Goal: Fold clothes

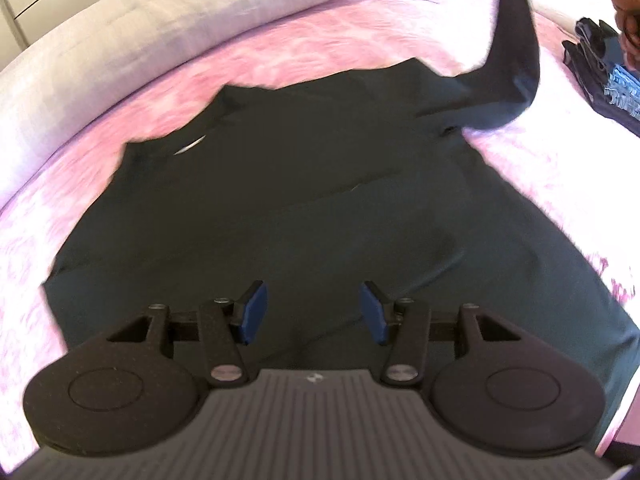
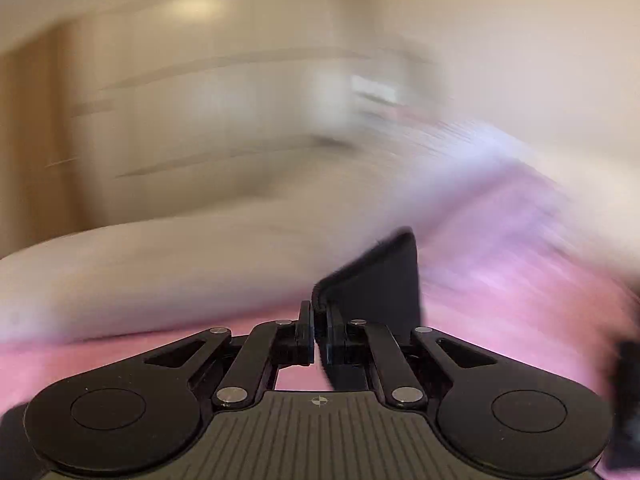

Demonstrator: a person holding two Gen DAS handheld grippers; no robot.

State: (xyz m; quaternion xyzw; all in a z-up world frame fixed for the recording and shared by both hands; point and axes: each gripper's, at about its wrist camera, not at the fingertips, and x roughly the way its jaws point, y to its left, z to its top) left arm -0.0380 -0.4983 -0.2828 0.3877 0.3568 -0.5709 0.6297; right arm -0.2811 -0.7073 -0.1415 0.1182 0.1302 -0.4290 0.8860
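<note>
One dark shirt [image 1: 304,200] is spread flat on the pink bed sheet [image 1: 120,92], with one sleeve [image 1: 516,40] lifted upward at the far right. That sleeve's edge [image 2: 376,276] is clamped between the closed jaws of the right hand-held gripper [image 2: 319,340]. The left hand-held gripper [image 1: 314,312] is held wide open over the shirt's near hem, gripping nothing. One folded dark garment [image 1: 600,72] is seen at the right edge of the bed, well apart from the shirt.
</note>
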